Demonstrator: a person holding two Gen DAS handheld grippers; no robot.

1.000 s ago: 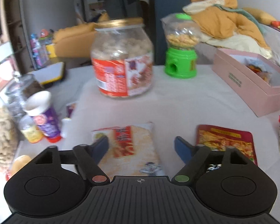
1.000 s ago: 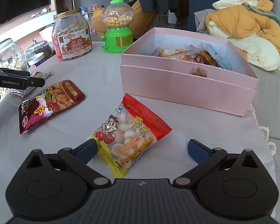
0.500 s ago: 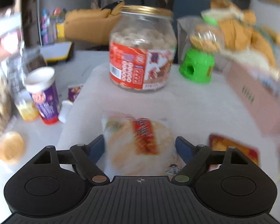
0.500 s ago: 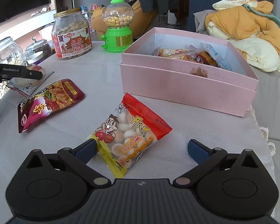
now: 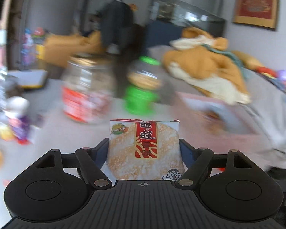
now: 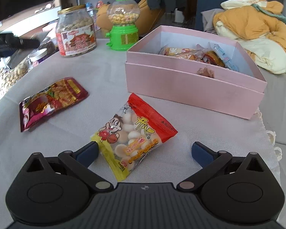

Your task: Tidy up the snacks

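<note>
The left gripper is clamped on a rice cracker packet, held above the table; the right gripper hangs spread wide over a ball-snack bag near the pink box.

The characters 旺旺 are read, white on a red vertical band, on the rice cracker packet, beside a small round green and yellow emblem whose wording is too small to be read. Chinese print is seen on the ball biscuit packet, the dark red packet and the jar label, but none can be made out.
</note>
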